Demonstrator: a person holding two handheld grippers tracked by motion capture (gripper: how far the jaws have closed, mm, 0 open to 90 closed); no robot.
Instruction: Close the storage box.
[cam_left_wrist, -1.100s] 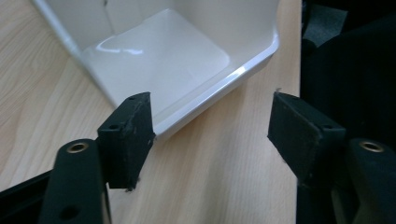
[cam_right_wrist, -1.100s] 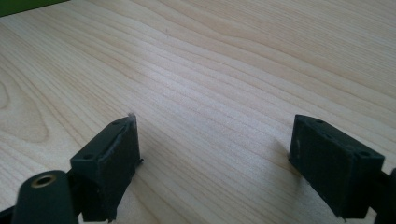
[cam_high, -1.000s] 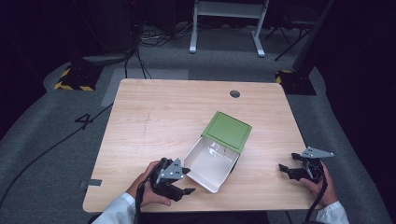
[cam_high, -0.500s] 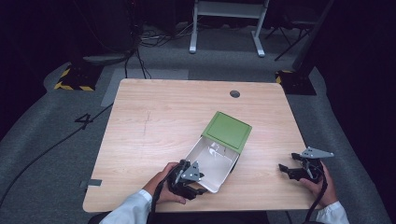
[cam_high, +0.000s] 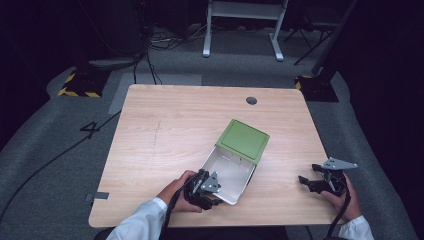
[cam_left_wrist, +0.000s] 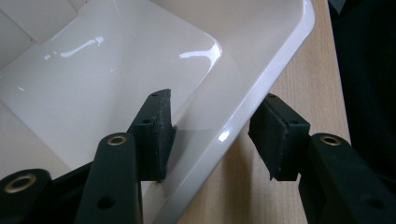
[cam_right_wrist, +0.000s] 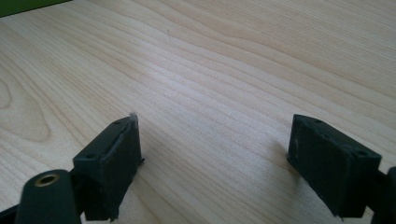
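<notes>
White box (cam_high: 228, 174) rim is sitting between our left gripper (cam_left_wrist: 212, 140) fingers, which are spread and not yet clenched.

We are noting the change: a second ago this gripper was beside the box, and now one finger (cam_left_wrist: 156, 133) is inside the wall and the other outside, so we judge a grasp of the near rim is coming. Green lid (cam_high: 243, 140) is lying open beyond our fingers. Our right gripper (cam_right_wrist: 229, 163) is resting released over bare table (cam_right_wrist: 224, 70), well apart.

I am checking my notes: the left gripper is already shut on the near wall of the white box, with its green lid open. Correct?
Not quite. The left gripper straddles the white box wall but is open; the left gripper view shows gaps. The green lid is open.
</notes>
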